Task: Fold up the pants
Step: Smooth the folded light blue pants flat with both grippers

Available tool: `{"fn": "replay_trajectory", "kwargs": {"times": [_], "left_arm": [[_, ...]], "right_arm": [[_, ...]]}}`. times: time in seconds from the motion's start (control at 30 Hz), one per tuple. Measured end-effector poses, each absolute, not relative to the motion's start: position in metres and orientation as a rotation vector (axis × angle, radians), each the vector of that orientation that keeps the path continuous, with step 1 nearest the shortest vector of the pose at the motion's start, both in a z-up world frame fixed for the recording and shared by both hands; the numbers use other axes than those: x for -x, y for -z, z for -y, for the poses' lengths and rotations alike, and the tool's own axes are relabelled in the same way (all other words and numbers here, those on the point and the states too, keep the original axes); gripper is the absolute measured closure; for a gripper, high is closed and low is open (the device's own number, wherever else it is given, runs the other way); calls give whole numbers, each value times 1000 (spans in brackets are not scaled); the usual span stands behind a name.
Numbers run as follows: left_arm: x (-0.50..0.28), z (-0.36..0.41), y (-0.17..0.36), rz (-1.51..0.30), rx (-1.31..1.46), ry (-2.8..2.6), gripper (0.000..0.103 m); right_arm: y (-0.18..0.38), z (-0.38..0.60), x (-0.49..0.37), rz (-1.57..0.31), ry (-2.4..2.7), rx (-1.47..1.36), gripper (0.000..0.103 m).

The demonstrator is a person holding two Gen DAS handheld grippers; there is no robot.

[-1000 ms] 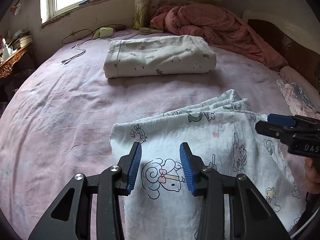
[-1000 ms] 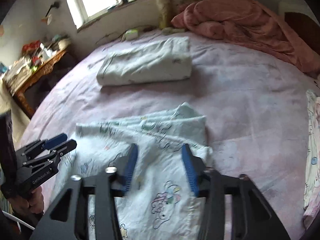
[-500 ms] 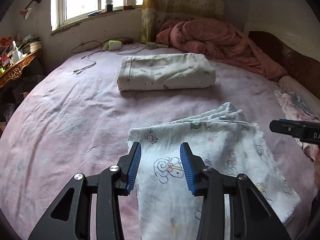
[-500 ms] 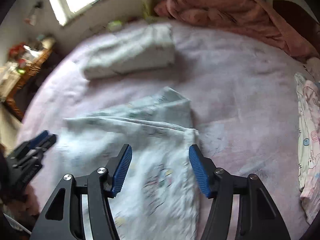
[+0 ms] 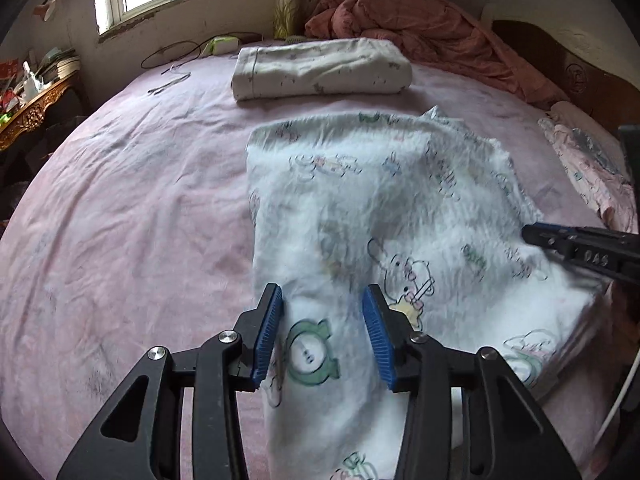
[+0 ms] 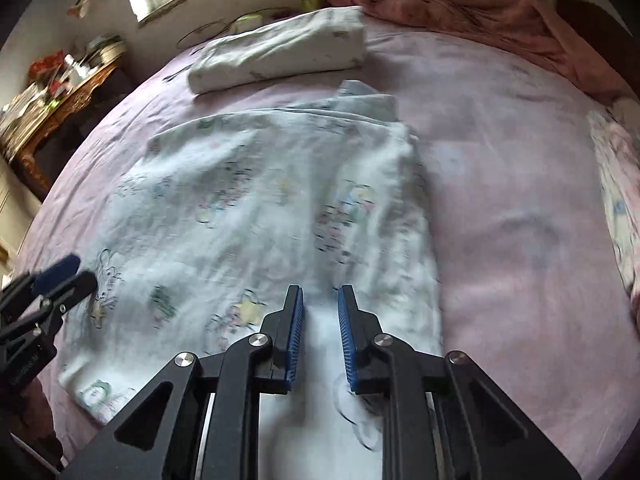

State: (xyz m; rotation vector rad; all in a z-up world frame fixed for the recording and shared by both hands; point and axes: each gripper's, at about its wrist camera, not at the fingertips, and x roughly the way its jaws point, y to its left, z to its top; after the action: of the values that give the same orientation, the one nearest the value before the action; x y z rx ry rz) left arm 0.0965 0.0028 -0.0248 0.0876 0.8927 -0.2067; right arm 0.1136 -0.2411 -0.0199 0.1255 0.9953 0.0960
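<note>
White pants with cartoon prints (image 5: 384, 208) lie folded on the pink bed sheet (image 5: 128, 216), also in the right wrist view (image 6: 260, 208). My left gripper (image 5: 322, 300) is open, its blue pads low over the near left part of the pants. My right gripper (image 6: 320, 300) has its jaws narrowed around a raised ridge of the pants fabric; a gap still shows between the pads. The right gripper also shows from the side in the left wrist view (image 5: 576, 244), and the left gripper in the right wrist view (image 6: 52, 280).
A folded white quilt (image 5: 320, 68) lies further back on the bed. A crumpled pink duvet (image 5: 420, 28) lies at the head. More printed clothes (image 5: 588, 168) lie at the right edge. A cluttered wooden table (image 5: 32, 96) stands left, and cables (image 5: 172, 64) lie near the window.
Both grippers moved forward and lower over the pants. The right gripper's jaws went from wide open to narrow around a fold of fabric. The left jaws stayed open.
</note>
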Motion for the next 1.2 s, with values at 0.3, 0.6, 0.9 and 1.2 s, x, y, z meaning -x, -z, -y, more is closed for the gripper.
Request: {"fn": "replay_trajectory", "kwargs": {"times": [0.3,0.6,0.9,1.2], "left_arm": [[-51,-9,3,-792,-118,216,55],[-28,-5,18,-745,-75,261,55],[-31,0,43,-769,-121,282,51],[-14,-28,18,-600,-10,229,40]], "right_arm": [[-2,273,-74,-913,-95,-232,84],[18,201,-31,-842,-163,-75,84],[33,186,-18,-860,-98,56,84],[-5,217,-2,-626,14,-22,84]]}}
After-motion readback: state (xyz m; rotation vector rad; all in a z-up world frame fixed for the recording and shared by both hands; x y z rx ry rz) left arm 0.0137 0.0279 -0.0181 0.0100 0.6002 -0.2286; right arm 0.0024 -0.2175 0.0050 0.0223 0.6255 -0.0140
